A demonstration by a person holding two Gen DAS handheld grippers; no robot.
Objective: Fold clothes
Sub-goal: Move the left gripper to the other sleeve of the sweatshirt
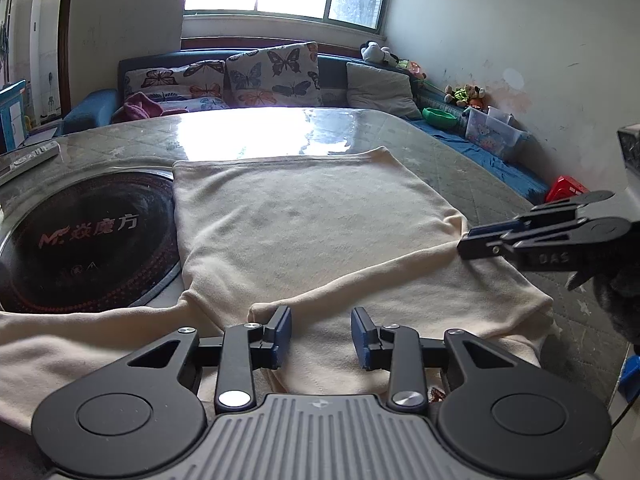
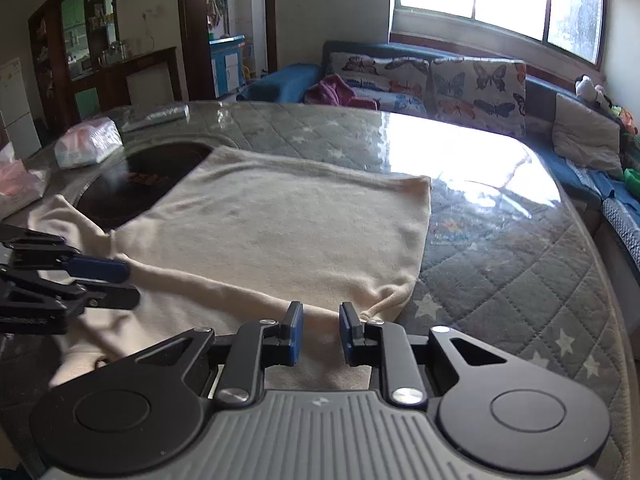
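Observation:
A cream long-sleeved garment lies flat on the quilted table, its hem towards the window. One sleeve is folded across the lower body as a diagonal band. The other sleeve trails off to the left. My left gripper is open just above the folded sleeve's cuff. My right gripper comes in from the right at the garment's right edge. In the right wrist view the garment fills the middle, my right gripper is open over its near right corner, and my left gripper stands open at the left.
A round black induction hob is set in the table, partly under the garment. A remote lies at the far left. A wrapped packet sits beyond the hob. A sofa with butterfly cushions stands behind the glass-topped table.

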